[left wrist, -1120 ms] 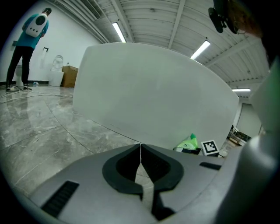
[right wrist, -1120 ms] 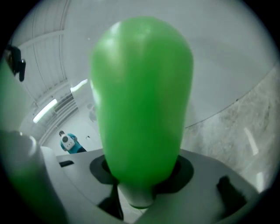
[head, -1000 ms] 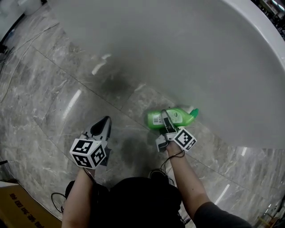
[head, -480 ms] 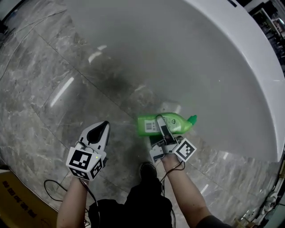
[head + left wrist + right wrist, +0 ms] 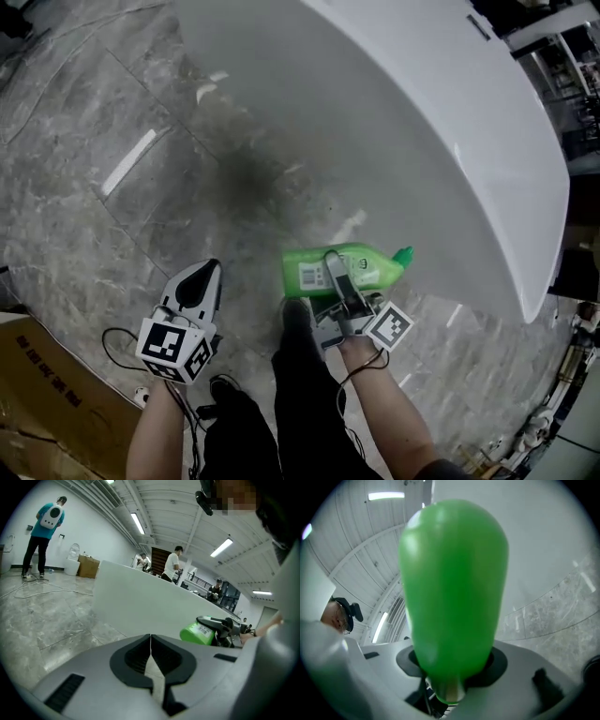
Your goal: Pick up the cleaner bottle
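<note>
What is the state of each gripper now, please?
Left gripper: closed, empty.
Right gripper: closed on the green cleaner bottle.

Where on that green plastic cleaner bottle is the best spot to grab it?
Probably the wide middle of the green plastic cleaner bottle, coming from the person's side, as the right gripper does: the body lies sideways there, while the neck tapers and bends away.
</note>
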